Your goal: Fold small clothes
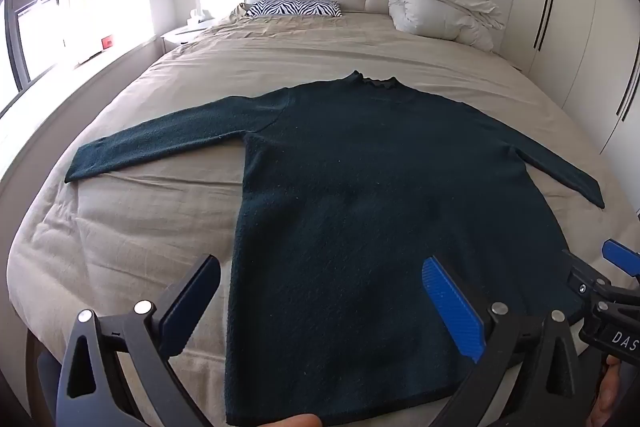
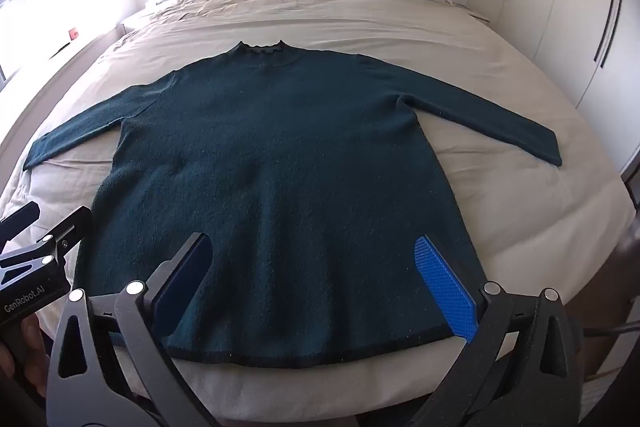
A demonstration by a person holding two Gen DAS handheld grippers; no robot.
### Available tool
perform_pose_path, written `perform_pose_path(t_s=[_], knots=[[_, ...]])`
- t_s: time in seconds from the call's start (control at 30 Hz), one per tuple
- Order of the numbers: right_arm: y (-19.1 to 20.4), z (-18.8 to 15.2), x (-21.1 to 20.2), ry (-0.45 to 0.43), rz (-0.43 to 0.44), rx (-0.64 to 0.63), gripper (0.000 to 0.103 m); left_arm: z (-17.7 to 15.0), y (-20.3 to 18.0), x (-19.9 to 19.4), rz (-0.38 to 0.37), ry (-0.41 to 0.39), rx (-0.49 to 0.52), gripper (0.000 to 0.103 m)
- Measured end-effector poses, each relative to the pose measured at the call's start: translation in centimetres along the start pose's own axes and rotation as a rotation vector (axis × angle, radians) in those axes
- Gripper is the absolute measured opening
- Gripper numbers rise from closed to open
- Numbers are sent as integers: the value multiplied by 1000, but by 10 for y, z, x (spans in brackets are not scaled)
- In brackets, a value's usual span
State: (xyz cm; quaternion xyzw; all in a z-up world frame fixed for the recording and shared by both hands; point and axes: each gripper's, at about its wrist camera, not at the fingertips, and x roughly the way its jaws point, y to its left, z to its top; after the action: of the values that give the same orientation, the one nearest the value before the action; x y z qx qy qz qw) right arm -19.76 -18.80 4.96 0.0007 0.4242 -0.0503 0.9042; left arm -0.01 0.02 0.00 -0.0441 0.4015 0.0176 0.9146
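Note:
A dark teal long-sleeved sweater (image 1: pixel 360 187) lies flat on the bed, neck toward the headboard, both sleeves spread out. It also shows in the right wrist view (image 2: pixel 280 167). My left gripper (image 1: pixel 320 307) is open and empty above the sweater's lower left hem. My right gripper (image 2: pixel 316 287) is open and empty above the middle of the bottom hem. The right gripper's tip shows at the right edge of the left wrist view (image 1: pixel 616 267). The left gripper shows at the left edge of the right wrist view (image 2: pixel 36 251).
The bed (image 1: pixel 160 227) has a beige cover. A zebra-print pillow (image 1: pixel 294 8) and a bundled white duvet (image 1: pixel 436 7) lie by the headboard. White wardrobes (image 1: pixel 580 27) stand on the right, a window (image 1: pixel 32 15) and a nightstand (image 1: pixel 180 35) on the left.

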Motion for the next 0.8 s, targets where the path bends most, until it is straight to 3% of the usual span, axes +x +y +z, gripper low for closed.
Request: perform_pose_path(t_s=[0.8], knots=[[3,-3,4,10,-13,-4,103,-4,-1,5,15,13,17,103]])
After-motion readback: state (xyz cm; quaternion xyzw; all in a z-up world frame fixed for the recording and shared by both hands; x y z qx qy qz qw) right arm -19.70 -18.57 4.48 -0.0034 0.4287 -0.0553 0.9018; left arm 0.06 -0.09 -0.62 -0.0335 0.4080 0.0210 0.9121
